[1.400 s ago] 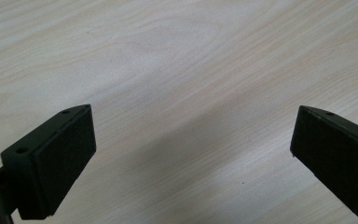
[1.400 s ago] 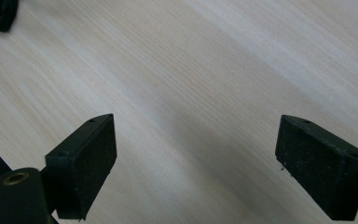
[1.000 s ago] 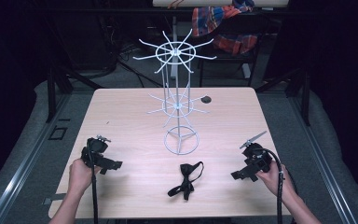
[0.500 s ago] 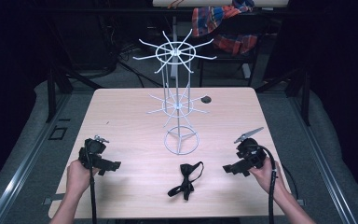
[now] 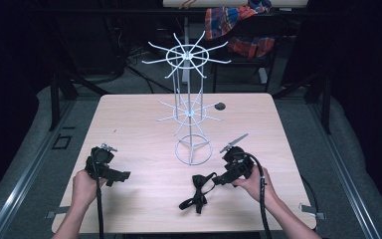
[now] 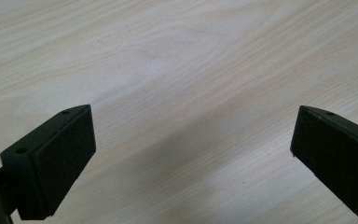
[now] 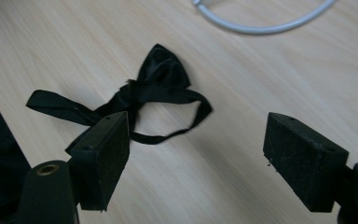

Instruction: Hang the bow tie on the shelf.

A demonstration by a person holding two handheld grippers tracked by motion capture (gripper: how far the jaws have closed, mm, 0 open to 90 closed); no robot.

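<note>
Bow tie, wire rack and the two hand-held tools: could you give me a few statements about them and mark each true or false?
1. The bow tie hangs on the wire rack. False: it lies flat on the table.
2. The right gripper is open, with the bow tie just ahead of it. True.
3. The left gripper grips a strap. False: it is open over bare wood.
4. The rack's hooks are bare. True.
5. A small dark object lies behind the rack. True.
</note>
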